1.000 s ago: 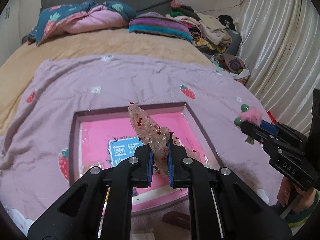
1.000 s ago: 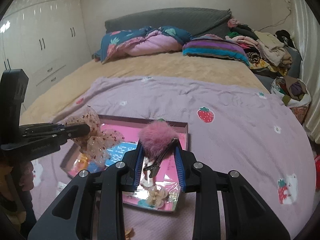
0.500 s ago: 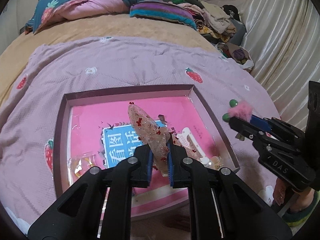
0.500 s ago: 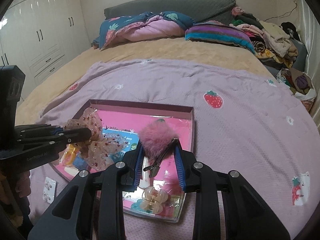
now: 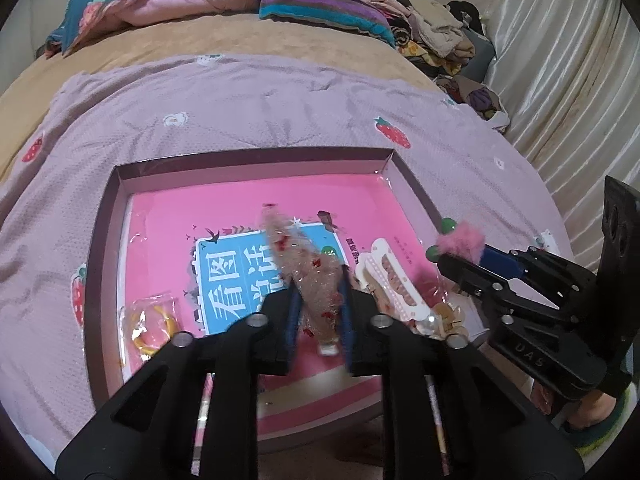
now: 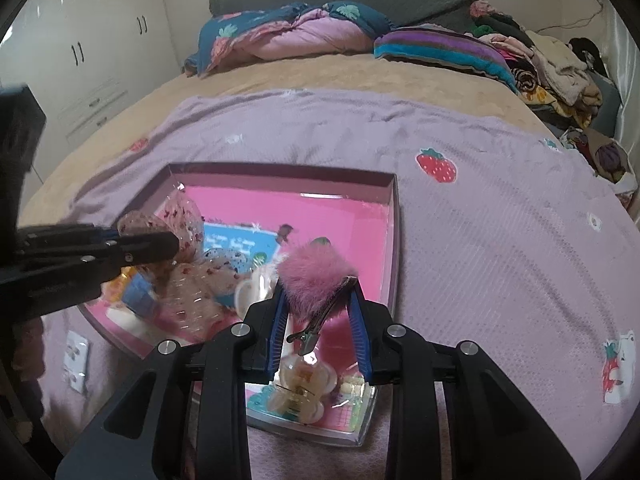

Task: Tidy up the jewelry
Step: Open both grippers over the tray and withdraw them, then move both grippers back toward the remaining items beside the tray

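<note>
A shallow pink-lined box (image 5: 248, 160) lies on the bed; it also shows in the right wrist view (image 6: 394, 216). My left gripper (image 5: 320, 300) hangs over the box with its jaws parted, and a sheer beige bow hair clip with red dots (image 5: 308, 276) sits blurred between them. From the right wrist view the bow (image 6: 188, 280) hangs at the left gripper's fingertips (image 6: 160, 240). My right gripper (image 6: 318, 304) is shut on a fluffy pink pom-pom hair clip (image 6: 316, 276), held above the box's near right corner; it shows at the right of the left wrist view (image 5: 460, 242).
In the box lie a white-pink comb clip (image 5: 392, 276), a bagged gold ring piece (image 5: 154, 320) and a beige flower clip (image 6: 304, 384). A lilac strawberry blanket (image 6: 500, 240) covers the bed. Pillows and clothes (image 6: 540, 60) are piled at the head. A card of small items (image 6: 76, 360) lies left of the box.
Both grippers have come down and forward over the box. The left jaws have widened around the bow, which now looks blurred and lower. The right still grips the pom-pom clip.
</note>
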{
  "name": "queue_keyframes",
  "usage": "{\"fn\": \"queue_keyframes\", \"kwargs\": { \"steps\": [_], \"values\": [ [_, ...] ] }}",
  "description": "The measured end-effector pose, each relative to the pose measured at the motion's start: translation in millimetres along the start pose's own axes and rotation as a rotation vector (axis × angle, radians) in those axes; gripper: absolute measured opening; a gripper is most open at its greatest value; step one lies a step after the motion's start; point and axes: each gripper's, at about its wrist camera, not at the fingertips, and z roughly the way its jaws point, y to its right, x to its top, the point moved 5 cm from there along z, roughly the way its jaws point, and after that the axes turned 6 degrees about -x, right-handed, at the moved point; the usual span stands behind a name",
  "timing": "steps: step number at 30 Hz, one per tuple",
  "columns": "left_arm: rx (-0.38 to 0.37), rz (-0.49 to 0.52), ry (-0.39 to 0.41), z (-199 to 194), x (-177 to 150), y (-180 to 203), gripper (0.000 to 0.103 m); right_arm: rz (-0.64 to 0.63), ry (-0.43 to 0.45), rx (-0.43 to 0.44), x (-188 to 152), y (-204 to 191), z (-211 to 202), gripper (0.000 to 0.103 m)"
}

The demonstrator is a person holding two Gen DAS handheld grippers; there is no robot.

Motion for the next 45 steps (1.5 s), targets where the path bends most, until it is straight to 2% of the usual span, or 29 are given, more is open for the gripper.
{"fn": "queue_keyframes", "kwargs": {
  "steps": [11, 14, 17, 19, 21, 25, 29, 34, 35, 37, 40, 45],
  "values": [
    [0.027, -0.026, -0.028, -4.6, -20.4, -5.1, 0.029, 0.06, -0.054, -0.012, -14.7, 12.8, 14.7, 0.032],
    [0.04, -0.019, -0.024, -10.2, -23.1, -2.3, 0.034, 0.07, -0.043, -0.008, -15.1, 14.4, 9.0, 0.039],
    [0.046, -0.026, -0.02, -15.3, -25.3, -2.2, 0.035, 0.08, -0.034, 0.004, -16.2, 15.6, 2.3, 0.043],
    [0.051, -0.032, -0.017, -19.7, -26.8, -2.3, 0.035, 0.084, -0.028, -0.003, -16.5, 15.6, -2.2, 0.058],
    [0.058, -0.034, -0.009, -24.9, -27.4, -2.2, 0.035, 0.088, -0.006, -0.017, -16.3, 16.6, -10.4, 0.062],
    [0.064, -0.047, 0.021, -40.7, -27.7, -1.9, 0.042, 0.104, 0.027, -0.023, -16.1, 19.7, -26.2, 0.072],
    [0.06, -0.053, 0.054, -57.9, -26.0, 0.8, 0.054, 0.132, 0.05, -0.023, -18.5, 22.7, -44.5, 0.076],
    [0.066, -0.051, 0.097, -78.9, -24.0, 4.8, 0.056, 0.153, 0.095, -0.027, -20.1, 23.6, -72.2, 0.08],
    [0.064, -0.054, 0.103, -82.2, -23.2, 4.8, 0.06, 0.158, 0.108, -0.029, -20.0, 24.0, -80.0, 0.08],
    [0.068, -0.053, 0.122, -91.3, -23.1, 6.2, 0.078, 0.165, 0.122, -0.028, -20.6, 24.0, -88.7, 0.082],
    [0.07, -0.044, 0.149, -106.1, -23.6, 10.1, 0.078, 0.173, 0.141, -0.027, -23.2, 22.9, -103.7, 0.082],
    [0.078, -0.04, 0.181, -124.9, -28.0, 13.5, 0.093, 0.175, 0.165, -0.041, -27.8, 18.6, -126.5, 0.089]
  ]
}}
